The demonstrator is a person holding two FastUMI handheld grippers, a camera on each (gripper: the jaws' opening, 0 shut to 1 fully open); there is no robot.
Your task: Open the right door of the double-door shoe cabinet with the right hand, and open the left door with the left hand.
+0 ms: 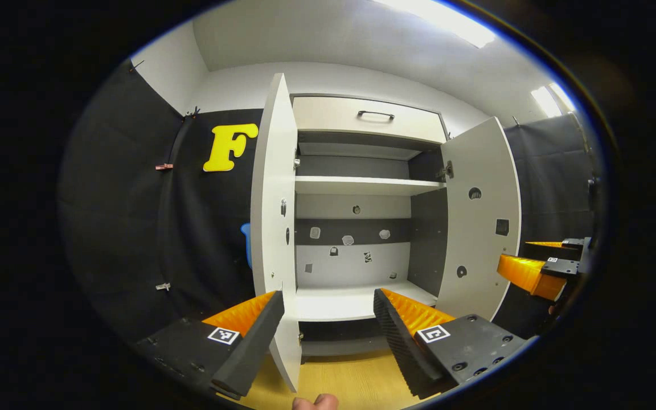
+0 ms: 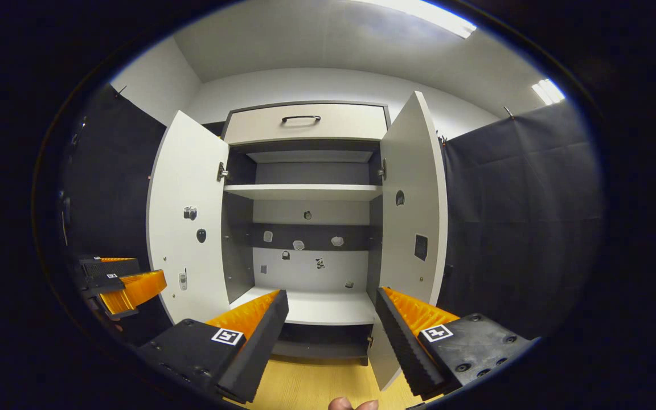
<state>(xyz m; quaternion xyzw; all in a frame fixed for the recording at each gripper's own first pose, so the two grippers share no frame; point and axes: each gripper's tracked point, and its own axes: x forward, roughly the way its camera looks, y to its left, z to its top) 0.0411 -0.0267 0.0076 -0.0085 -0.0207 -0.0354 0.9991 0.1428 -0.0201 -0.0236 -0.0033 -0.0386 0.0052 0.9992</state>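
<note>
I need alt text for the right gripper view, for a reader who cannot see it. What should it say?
A white shoe cabinet stands with both doors swung open, the left door and the right door, showing bare shelves inside. The right gripper is open, its fingers apart in front of the cabinet. The left gripper shows farther off, beside the left door.
</note>
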